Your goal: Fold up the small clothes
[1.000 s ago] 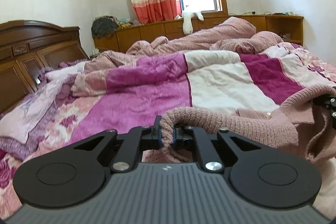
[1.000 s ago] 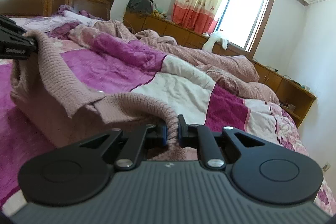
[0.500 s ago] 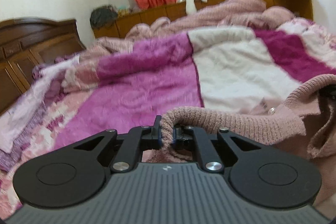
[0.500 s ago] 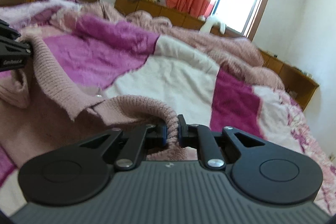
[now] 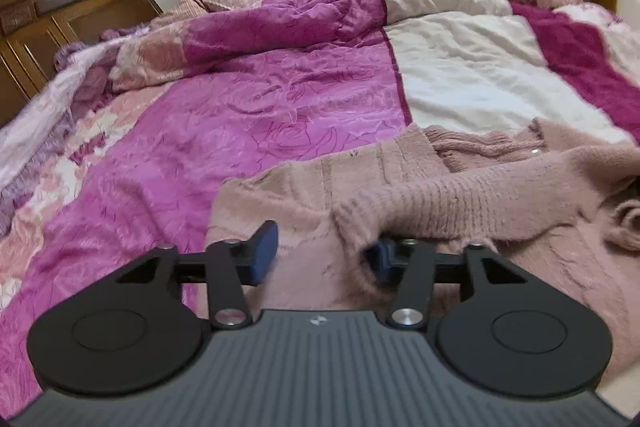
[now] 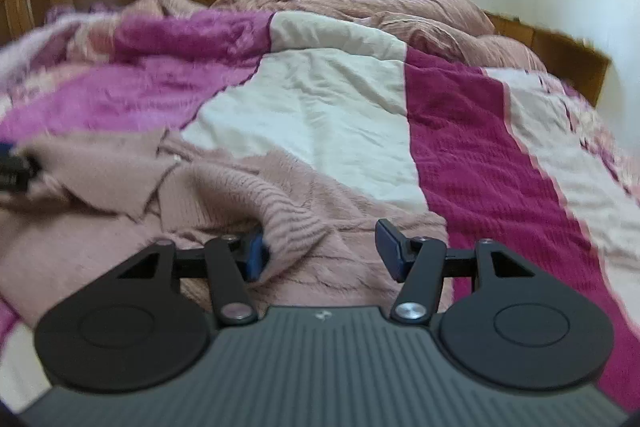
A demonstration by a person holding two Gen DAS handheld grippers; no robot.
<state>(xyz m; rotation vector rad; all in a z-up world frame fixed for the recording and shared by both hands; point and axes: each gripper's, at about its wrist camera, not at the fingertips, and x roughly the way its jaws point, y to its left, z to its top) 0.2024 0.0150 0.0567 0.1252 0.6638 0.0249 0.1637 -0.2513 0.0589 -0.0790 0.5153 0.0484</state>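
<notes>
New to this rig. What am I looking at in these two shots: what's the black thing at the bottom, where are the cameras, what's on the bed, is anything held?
No robot here: a person carries a handheld two-finger gripper in each hand, each with a fisheye camera looking forward along its fingers. One shot comes from the left gripper, the other from the right gripper; the black and grey body at the bottom is the tool itself. On the bed, a pink knit sweater lies on a magenta and white quilt. Both sets of jaws are opening. Knit cloth still sits between them, against one blue pad of each, but neither clamps it.
</notes>
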